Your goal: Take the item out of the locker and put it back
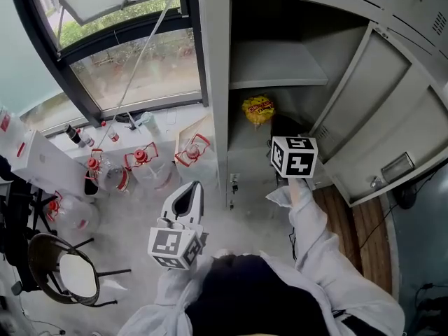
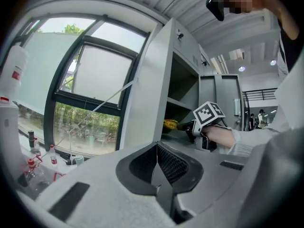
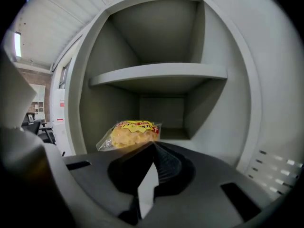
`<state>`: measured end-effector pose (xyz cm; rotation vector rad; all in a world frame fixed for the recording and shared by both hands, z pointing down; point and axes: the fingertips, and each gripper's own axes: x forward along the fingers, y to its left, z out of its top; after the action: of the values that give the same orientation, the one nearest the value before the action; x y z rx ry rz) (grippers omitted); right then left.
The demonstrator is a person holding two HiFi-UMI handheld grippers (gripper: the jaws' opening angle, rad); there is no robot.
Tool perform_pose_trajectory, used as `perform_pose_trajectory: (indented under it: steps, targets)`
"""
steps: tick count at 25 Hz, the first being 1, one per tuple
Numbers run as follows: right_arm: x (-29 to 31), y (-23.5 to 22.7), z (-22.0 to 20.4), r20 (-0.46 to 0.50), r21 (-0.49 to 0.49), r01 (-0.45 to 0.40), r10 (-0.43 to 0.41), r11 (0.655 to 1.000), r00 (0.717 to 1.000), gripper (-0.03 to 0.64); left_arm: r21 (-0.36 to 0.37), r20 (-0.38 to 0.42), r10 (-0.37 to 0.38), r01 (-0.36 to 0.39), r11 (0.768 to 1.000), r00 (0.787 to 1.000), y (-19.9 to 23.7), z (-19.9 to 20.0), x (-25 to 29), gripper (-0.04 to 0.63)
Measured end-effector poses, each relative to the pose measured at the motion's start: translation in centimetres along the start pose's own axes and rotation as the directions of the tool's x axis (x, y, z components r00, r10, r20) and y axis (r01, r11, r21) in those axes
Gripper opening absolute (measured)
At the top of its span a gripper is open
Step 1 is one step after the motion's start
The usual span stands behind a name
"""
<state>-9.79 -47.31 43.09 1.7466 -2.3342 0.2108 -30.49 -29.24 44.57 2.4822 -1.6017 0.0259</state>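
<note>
A yellow snack bag lies on the floor of the lower compartment of the open grey locker, under its shelf. My right gripper reaches into that compartment, its jaws shut and empty. In the right gripper view the snack bag sits just beyond the closed tips of the right gripper, apart from them. My left gripper hangs outside the locker, lower left, also shut with nothing in it. The left gripper view shows the snack bag and the right gripper's marker cube at the locker's mouth.
The locker door stands swung open to the right. Several red-capped bottles and jugs stand by the window at the left. A chair is at the lower left. More lockers continue to the upper right.
</note>
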Motion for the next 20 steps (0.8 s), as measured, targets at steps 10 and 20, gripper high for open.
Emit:
perform_pose_trajectory:
  steps: [10, 20]
  targets:
    - [5.6, -0.8, 0.4, -0.084, -0.096, 0.024, -0.032, 0.995, 0.996, 0.0, -0.007, -0.008, 0.031, -0.031, 0.999, 0.999, 0.4, -0.4, -0.6, 0.009]
    - [8.5, 1.3, -2.6, -0.238, -0.19, -0.066, 0.02, 0.98, 0.971, 0.002, -0.01, -0.012, 0.084, -0.084, 0.996, 0.996, 1.3, -0.5, -1.8, 0.009]
